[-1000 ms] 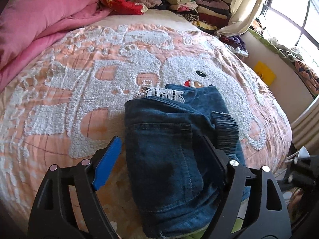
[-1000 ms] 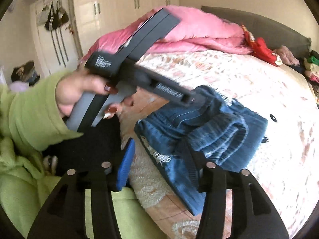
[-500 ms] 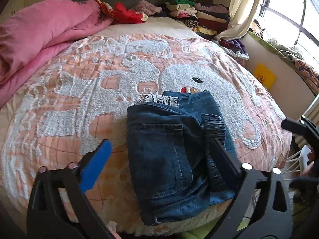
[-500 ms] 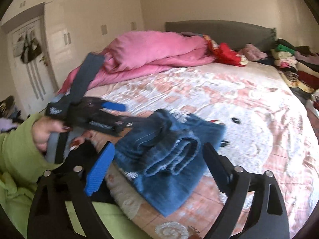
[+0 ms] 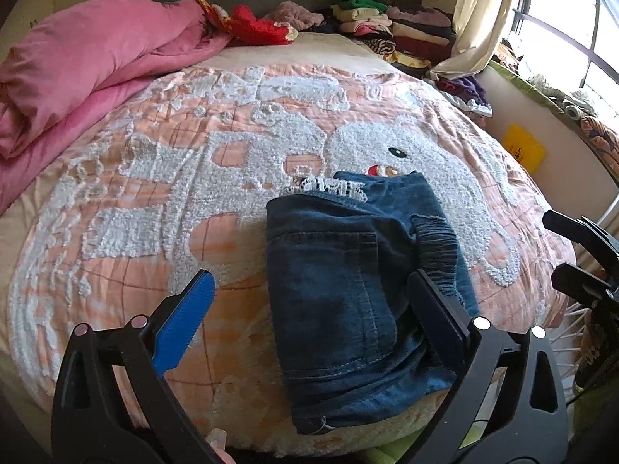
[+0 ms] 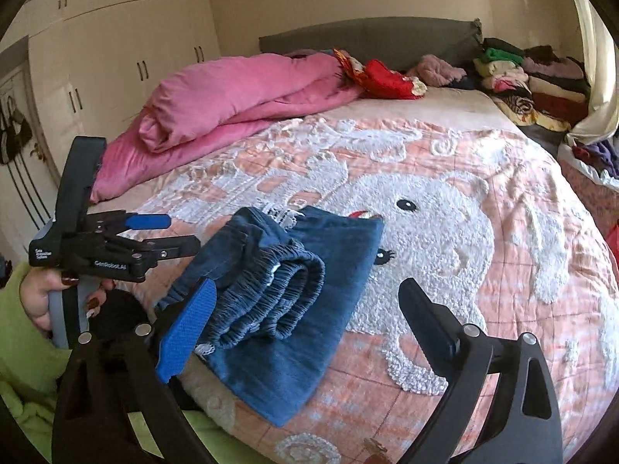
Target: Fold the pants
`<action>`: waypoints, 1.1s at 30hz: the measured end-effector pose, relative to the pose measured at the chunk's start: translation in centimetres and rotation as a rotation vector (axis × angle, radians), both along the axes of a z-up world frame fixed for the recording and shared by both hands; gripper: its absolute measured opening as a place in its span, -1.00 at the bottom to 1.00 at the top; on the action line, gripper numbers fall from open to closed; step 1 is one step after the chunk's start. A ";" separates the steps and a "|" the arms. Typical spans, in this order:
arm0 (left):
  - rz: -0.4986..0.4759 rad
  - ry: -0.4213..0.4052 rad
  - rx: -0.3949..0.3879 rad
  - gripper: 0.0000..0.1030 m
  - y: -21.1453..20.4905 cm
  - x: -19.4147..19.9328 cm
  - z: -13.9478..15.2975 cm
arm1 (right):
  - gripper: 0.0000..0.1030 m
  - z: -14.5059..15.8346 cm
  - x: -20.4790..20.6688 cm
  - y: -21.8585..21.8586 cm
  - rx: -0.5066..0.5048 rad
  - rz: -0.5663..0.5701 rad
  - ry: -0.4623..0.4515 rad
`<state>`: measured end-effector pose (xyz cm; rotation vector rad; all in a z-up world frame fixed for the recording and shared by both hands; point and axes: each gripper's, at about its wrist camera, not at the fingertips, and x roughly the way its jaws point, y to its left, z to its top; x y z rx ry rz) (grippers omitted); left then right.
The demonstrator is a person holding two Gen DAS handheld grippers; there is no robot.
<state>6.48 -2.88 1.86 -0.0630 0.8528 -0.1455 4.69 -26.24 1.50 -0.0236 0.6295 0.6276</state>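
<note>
The blue denim pants [image 5: 348,290] lie folded into a compact bundle near the front edge of the bed; they also show in the right wrist view [image 6: 286,294], elastic waistband rolled on top. My left gripper [image 5: 309,286] is open and empty, hovering just above and in front of the bundle; it appears in the right wrist view [image 6: 162,234] at the bundle's left. My right gripper [image 6: 309,294] is open and empty, held over the bundle's right side; part of it shows at the right edge of the left wrist view [image 5: 580,255].
The bed has a peach and white bedspread [image 5: 193,178] with a bear pattern. A pink duvet [image 5: 85,62] is heaped at the back left. Stacked folded clothes [image 5: 390,27] and a red item [image 5: 259,27] sit by the headboard. Wardrobes [image 6: 127,50] stand left, a window [image 5: 572,27] right.
Both grippers have drawn back and up from the pants, which now lie still and folded. The left gripper has moved away from the right camera's front.
</note>
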 end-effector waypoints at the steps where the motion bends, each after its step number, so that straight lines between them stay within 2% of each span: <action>1: 0.001 0.003 -0.001 0.81 0.0 0.0 -0.2 | 0.84 -0.1 0.1 0.1 -0.003 -0.001 0.007; 9: 0.009 0.031 -0.002 0.81 0.4 0.5 -1.7 | 0.84 -2.0 1.5 0.9 -0.029 -0.040 0.065; 17: 0.014 0.060 0.008 0.81 0.6 1.2 -3.1 | 0.84 -4.7 3.8 1.9 -0.063 -0.074 0.170; 26: 0.012 0.104 -0.012 0.81 0.6 2.1 -5.1 | 0.82 -7.7 5.7 2.5 -0.027 -0.062 0.293; 31: 0.001 0.114 -0.049 0.81 0.6 2.5 -5.8 | 0.82 -8.1 6.0 2.4 0.004 -0.054 0.310; 33: -0.002 0.118 -0.071 0.81 0.7 2.7 -5.9 | 0.74 -8.2 6.0 2.6 0.014 -0.035 0.312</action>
